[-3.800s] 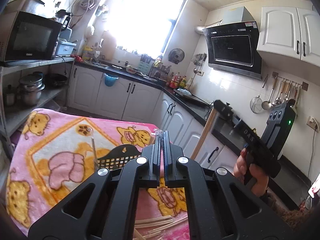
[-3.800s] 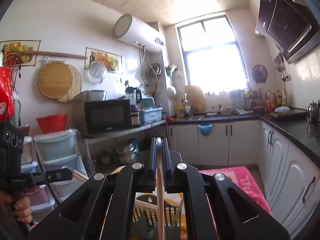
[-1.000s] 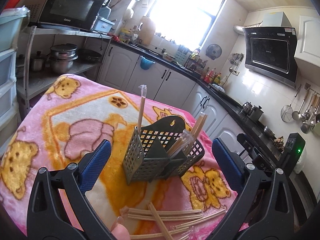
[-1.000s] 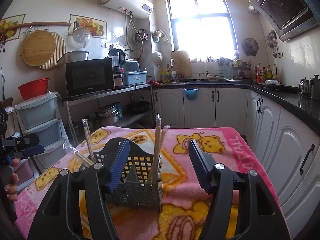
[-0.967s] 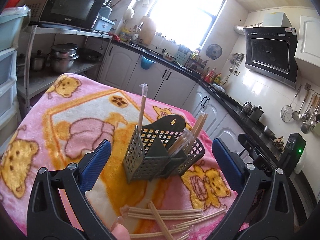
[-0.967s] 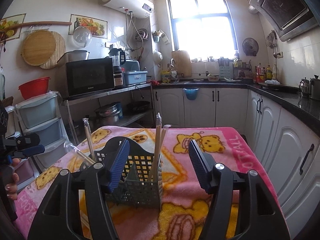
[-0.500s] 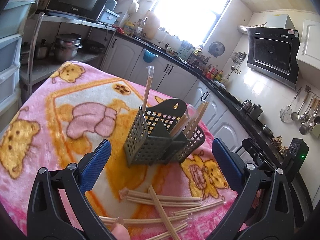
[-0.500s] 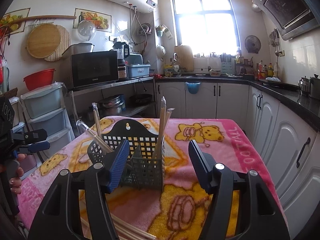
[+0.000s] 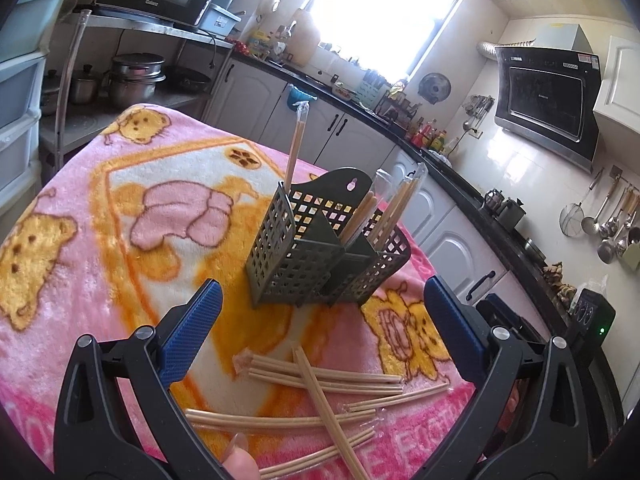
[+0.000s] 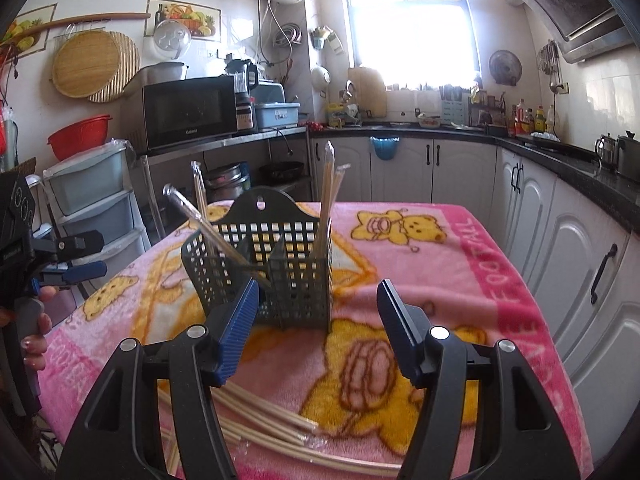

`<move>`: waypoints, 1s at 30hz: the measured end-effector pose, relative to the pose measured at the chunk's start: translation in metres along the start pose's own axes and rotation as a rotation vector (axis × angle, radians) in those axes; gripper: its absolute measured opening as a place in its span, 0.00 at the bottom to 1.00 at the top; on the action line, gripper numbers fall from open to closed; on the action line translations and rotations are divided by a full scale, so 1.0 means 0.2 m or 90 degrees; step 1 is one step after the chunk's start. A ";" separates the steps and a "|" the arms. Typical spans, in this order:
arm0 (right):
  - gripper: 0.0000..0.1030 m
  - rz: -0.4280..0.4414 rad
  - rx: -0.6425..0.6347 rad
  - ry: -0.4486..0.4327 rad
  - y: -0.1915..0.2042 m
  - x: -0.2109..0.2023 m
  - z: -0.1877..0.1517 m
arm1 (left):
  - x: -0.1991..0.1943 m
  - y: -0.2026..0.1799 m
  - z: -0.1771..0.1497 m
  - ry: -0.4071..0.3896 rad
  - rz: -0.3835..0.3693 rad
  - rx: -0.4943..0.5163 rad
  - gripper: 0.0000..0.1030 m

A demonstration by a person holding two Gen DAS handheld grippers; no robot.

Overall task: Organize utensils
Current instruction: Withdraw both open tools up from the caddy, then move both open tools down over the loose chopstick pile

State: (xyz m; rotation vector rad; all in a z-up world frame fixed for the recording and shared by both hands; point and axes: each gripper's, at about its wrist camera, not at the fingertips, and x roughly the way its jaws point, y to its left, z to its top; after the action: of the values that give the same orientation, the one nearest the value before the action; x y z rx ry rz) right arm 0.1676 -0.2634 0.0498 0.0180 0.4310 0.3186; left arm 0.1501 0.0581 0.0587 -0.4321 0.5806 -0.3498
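A dark green perforated utensil caddy [image 9: 320, 248] stands on the pink bear blanket [image 9: 80, 240], with several wrapped chopsticks [image 9: 295, 148] upright in its compartments. More wrapped chopsticks [image 9: 320, 384] lie loose on the blanket in front of it. My left gripper [image 9: 320, 316] is open and empty, above the loose chopsticks. In the right wrist view the caddy [image 10: 276, 268] stands just ahead of my right gripper [image 10: 316, 312], which is open and empty. Loose chopsticks [image 10: 256, 416] lie below its left finger.
White cabinets under a black counter [image 10: 560, 160] run along the right and far side. A shelf with a microwave [image 10: 188, 112] and pots stands at the left, beside plastic drawers [image 10: 96, 200]. The blanket's near edge drops off below both grippers.
Both grippers opened from shut and released chopsticks into the caddy. Over the last second both have drawn down and closer to the table, bringing the loose chopsticks more into view.
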 end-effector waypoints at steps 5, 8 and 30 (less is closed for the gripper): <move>0.58 0.004 0.009 0.028 0.01 0.00 -0.07 | 0.00 -0.01 -0.03 0.009 0.001 0.003 0.90; 0.58 0.004 0.005 0.044 0.02 0.00 -0.11 | 0.01 -0.01 -0.05 0.017 0.003 0.005 0.90; 0.58 0.000 0.014 0.116 0.04 -0.03 -0.30 | 0.15 -0.06 -0.22 0.089 -0.006 0.044 0.90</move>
State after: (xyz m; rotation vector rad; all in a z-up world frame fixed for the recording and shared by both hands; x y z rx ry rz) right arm 0.1362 -0.2613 -0.0009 0.0105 0.6159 0.3174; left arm 0.1455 0.0213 0.0181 -0.3453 0.7002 -0.4094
